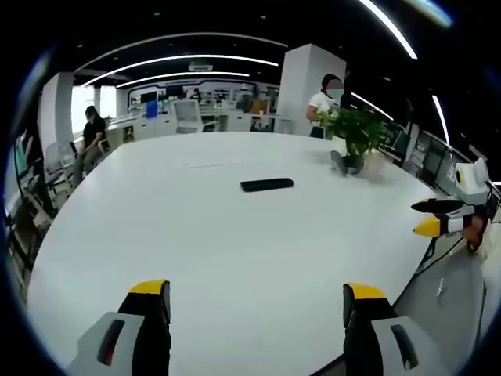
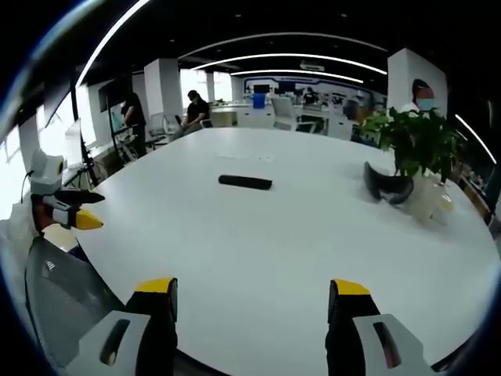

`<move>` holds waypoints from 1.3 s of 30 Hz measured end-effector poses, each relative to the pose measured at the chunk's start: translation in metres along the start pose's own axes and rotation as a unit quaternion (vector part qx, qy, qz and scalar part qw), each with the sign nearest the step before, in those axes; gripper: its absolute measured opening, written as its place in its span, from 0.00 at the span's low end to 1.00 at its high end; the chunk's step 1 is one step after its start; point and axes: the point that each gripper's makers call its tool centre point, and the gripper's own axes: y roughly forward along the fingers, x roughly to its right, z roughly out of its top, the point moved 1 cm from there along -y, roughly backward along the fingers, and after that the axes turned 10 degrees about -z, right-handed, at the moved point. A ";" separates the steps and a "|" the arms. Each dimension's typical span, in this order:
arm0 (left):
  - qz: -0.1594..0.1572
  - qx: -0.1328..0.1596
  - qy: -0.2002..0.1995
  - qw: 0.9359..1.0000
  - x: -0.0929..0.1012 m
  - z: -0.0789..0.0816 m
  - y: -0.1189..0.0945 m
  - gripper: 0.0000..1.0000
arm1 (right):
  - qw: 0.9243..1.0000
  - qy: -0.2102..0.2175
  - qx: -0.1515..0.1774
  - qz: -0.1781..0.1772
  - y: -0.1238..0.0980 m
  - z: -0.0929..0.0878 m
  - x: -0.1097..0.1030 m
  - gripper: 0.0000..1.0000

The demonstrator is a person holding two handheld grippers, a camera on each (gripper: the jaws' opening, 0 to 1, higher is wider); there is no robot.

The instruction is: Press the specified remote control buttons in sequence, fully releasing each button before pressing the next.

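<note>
I see a large white table (image 1: 235, 251) in an open office, dark ceiling with curved light strips (image 2: 297, 56), white pillars (image 1: 309, 82), desks and chairs (image 1: 188, 116) behind, and a potted plant (image 2: 419, 145) on the table.

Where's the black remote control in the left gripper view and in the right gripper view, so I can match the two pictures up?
Left gripper view: the remote control lies on the white table, just right of centre, upper half.
Right gripper view: the remote control lies just left of centre, upper half.
Shared landmark: the potted plant, right of the remote in both views.
</note>
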 end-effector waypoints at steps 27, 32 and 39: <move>0.002 0.004 -0.001 1.000 -0.002 0.000 0.001 0.94 | 1.000 -0.008 -0.005 0.005 0.001 0.001 -0.004 0.77; 0.002 0.004 -0.001 1.000 -0.002 0.000 0.001 0.94 | 1.000 -0.010 -0.006 0.006 0.001 0.000 -0.004 0.77; 0.003 0.003 0.000 1.000 -0.001 0.000 0.001 0.94 | 1.000 -0.010 -0.005 0.005 0.001 -0.001 -0.003 0.77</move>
